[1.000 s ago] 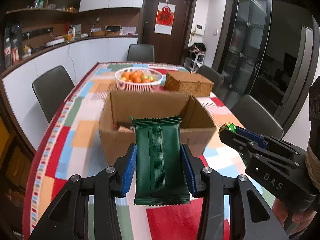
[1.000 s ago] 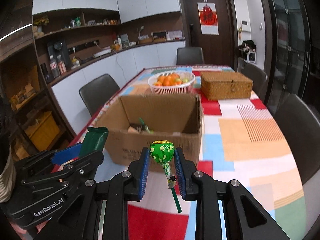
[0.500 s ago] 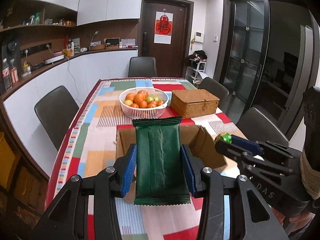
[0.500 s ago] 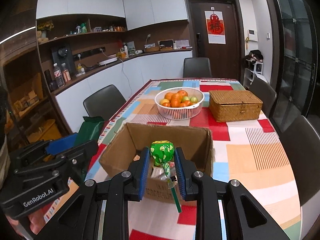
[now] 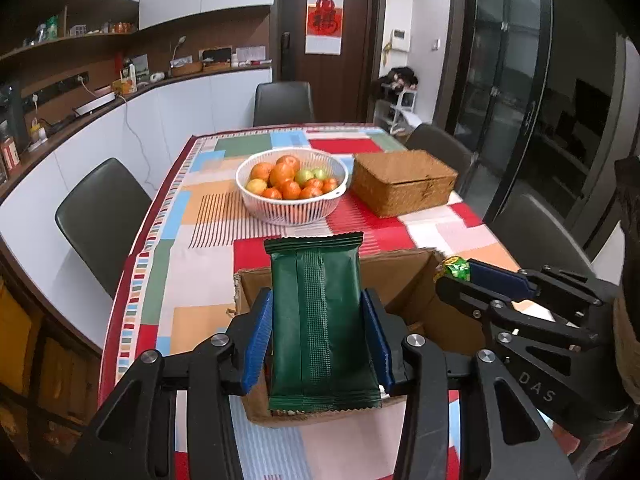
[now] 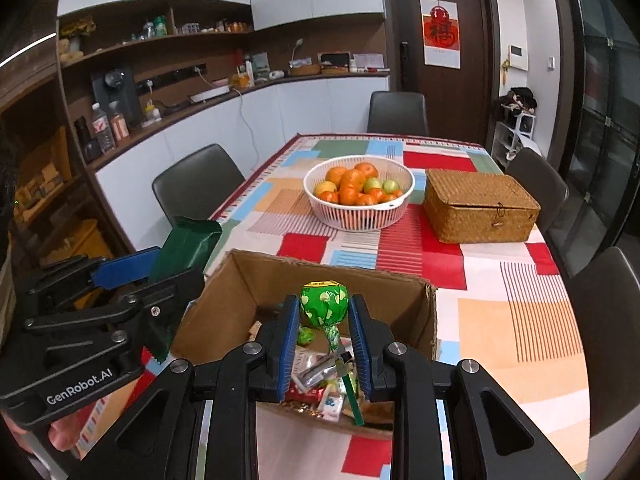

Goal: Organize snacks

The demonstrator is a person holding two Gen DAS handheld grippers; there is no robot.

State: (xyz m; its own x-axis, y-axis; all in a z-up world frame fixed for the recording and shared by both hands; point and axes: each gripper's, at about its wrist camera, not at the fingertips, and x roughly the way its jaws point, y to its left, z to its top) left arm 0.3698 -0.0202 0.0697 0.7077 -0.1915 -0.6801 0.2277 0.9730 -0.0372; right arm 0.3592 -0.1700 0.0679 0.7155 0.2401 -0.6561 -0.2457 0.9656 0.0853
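My left gripper (image 5: 318,320) is shut on a dark green snack packet (image 5: 320,320) and holds it upright above the near wall of an open cardboard box (image 5: 404,276). My right gripper (image 6: 325,326) is shut on a green lollipop (image 6: 323,305), stick hanging down, above the same box (image 6: 260,280), which holds several snack packets (image 6: 320,372). In the left wrist view the right gripper (image 5: 456,276) is at the right with the lollipop (image 5: 454,268). In the right wrist view the left gripper (image 6: 160,268) and packet (image 6: 186,246) are at the left.
Beyond the box a white basket of oranges and green fruit (image 6: 358,192) and a closed wicker box (image 6: 480,208) stand on the patchwork tablecloth (image 6: 520,320). Dark chairs (image 5: 100,216) ring the table. A counter and shelves run along the left wall.
Both grippers have risen and moved forward, from in front of the box to above it, still holding the packet and the lollipop. The inside of the box has come into the right wrist view.
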